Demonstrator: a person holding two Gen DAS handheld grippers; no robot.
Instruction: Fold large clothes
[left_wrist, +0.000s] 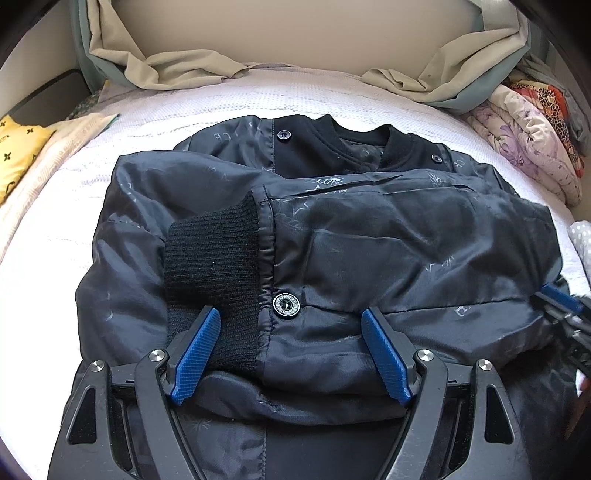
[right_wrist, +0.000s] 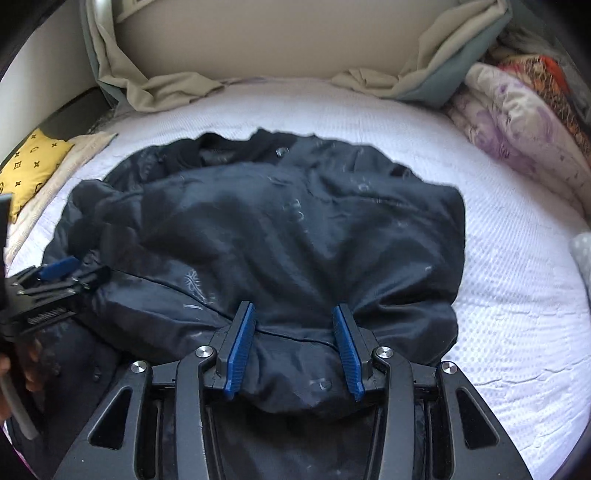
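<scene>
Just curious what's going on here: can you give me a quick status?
Left hand-held gripper open over jacket cuff. Right hand-held gripper bunching jacket fabric between its pads. Jacket partly folded on bed. Nothing in the way.

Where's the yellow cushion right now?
The yellow cushion sits at the far left edge in both wrist views, on the bed beside a cream blanket, left of the jacket and apart from it.

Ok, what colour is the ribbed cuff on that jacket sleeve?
Black ribbed cuff, clearest in the left wrist view.
</scene>
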